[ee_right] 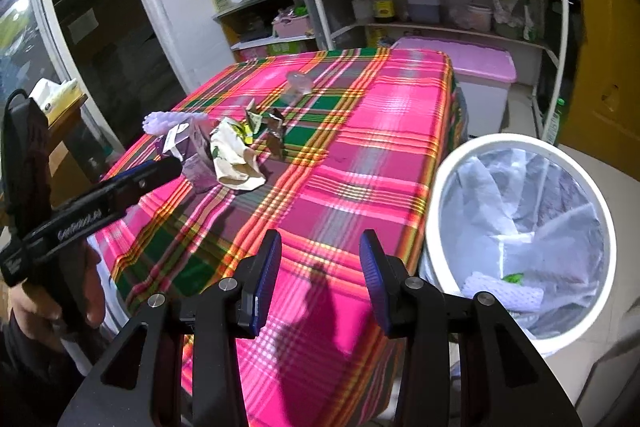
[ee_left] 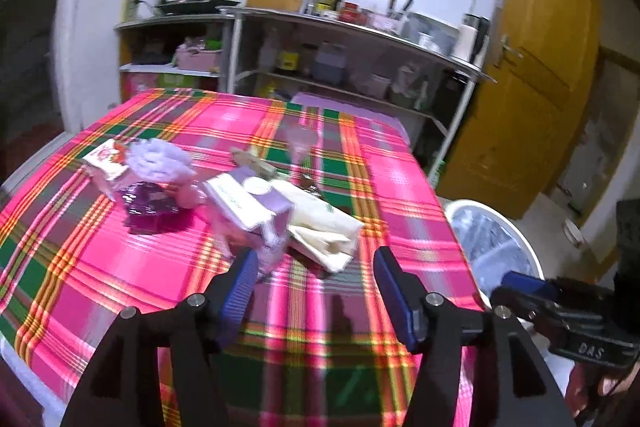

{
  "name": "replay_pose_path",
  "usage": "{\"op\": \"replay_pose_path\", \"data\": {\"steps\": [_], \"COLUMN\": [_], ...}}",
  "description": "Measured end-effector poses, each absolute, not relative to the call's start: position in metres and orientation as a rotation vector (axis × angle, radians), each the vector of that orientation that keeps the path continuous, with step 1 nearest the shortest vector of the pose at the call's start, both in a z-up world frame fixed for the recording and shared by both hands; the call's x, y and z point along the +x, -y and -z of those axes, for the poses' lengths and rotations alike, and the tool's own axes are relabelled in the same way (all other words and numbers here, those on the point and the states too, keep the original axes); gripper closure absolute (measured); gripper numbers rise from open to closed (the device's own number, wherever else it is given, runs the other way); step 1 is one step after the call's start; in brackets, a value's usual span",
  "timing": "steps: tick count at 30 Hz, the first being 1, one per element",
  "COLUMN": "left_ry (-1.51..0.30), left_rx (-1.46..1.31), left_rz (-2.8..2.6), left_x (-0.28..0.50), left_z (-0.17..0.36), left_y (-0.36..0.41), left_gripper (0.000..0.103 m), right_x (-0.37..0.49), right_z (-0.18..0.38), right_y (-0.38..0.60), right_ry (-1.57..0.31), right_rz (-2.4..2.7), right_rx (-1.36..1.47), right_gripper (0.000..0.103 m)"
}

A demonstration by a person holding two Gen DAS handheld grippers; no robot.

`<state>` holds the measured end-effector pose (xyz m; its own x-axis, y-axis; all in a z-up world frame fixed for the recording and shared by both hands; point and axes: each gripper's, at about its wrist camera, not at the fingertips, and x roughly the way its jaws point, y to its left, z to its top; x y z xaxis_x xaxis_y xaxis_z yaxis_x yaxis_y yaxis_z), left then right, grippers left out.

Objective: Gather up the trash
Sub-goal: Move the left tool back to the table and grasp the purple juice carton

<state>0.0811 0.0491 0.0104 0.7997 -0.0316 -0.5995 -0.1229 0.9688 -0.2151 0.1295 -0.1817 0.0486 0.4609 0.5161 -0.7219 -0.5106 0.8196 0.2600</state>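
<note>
Trash lies on a table with a pink plaid cloth (ee_left: 132, 267): a purple and white carton (ee_left: 248, 207), a crumpled cream wrapper (ee_left: 324, 227), a small red-printed box (ee_left: 106, 161), a white foam net (ee_left: 158, 157), a dark purple wrapper (ee_left: 150, 207) and a clear plastic cup (ee_left: 301, 141). My left gripper (ee_left: 314, 283) is open and empty, just short of the carton. My right gripper (ee_right: 320, 279) is open and empty above the table's near corner, beside a white lined bin (ee_right: 520, 227) that holds a foam net (ee_right: 504, 293).
Metal shelves (ee_left: 340, 23) with bottles, pots and boxes stand behind the table. A pink-lidded storage box (ee_right: 476, 67) sits on the floor beyond it. A yellow wooden door (ee_left: 532, 79) is at the right. A brown shiny wrapper (ee_right: 276, 131) lies mid-table.
</note>
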Motion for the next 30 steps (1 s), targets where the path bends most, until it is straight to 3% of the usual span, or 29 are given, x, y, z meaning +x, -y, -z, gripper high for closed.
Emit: {"op": "replay_pose_path", "data": {"steps": [6, 18, 22, 30], "left_ry": [-0.634, -0.657, -0.666, -0.656], "left_rx": [-0.282, -0.256, -0.229, -0.226], "left_rz": [-0.116, -0.203, -0.223, -0.206], "left_x": [0.095, 0.130, 0.133, 0.118], "left_z": [-0.010, 0.002, 0.007, 0.006], "left_y": [-0.066, -0.071, -0.071, -0.082], "left_gripper": [0.035, 0.035, 0.054, 0.060], "right_x": [0.134, 0.148, 0.152, 0.164], "right_z": [-0.046, -0.043, -0.043, -0.043], "right_y": [0.172, 0.162, 0.153, 0.127], "right_ry": [-0.900, -0.908, -0.909, -0.907], "right_rz": [-0.648, -0.664, -0.679, -0.729], "right_rx": [-0.005, -0.008, -0.021, -0.038], "right_gripper": [0.061, 0.061, 0.061, 0.061]}}
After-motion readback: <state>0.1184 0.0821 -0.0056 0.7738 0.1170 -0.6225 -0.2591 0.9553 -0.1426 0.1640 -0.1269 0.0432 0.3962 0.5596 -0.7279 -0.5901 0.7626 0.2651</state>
